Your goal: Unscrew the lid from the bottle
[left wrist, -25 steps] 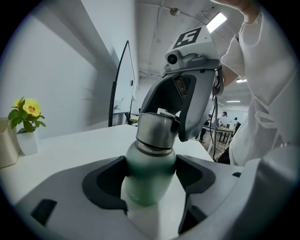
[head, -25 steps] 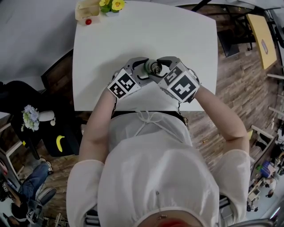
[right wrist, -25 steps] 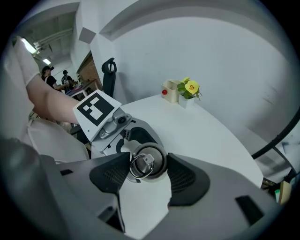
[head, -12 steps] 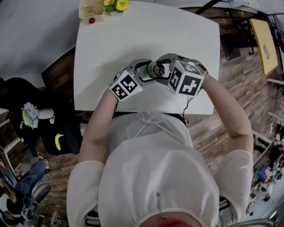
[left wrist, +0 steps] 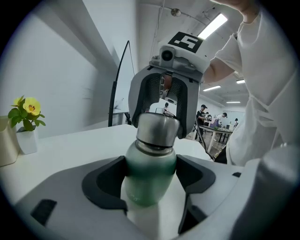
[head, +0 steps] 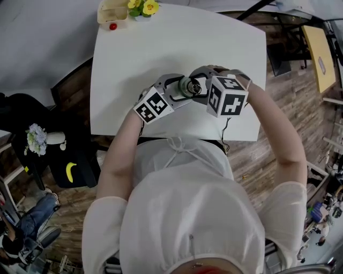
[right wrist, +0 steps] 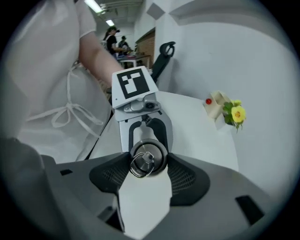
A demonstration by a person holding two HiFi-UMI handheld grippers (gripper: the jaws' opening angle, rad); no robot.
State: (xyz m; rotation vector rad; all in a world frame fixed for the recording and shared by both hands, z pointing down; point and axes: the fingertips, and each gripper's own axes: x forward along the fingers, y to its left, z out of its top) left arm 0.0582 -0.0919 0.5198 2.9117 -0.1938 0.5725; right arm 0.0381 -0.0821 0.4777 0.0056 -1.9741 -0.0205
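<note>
A green metal bottle (left wrist: 149,176) with a steel lid (left wrist: 157,128) is held lying sideways just above the white table (head: 161,48). My left gripper (left wrist: 150,171) is shut on the green body, one pad on each side. My right gripper (right wrist: 147,161) faces it and is shut on the lid (right wrist: 147,158), whose wire ring points at the camera. In the head view the two grippers meet at the table's near middle, the left gripper (head: 177,89) and right gripper (head: 202,88) either side of the bottle (head: 188,85). The bottle's base is hidden.
A yellow flower in a small white pot (head: 140,6) and a cream box (head: 111,13) with a red ball stand at the table's far left corner. The table's near edge runs just under my grippers. A dark seat with a banana (head: 71,172) lies left of the table.
My right gripper has rolled about the bottle's axis, its marker cube now showing a different face, while staying on the lid. The left gripper has kept its hold and barely moved.
</note>
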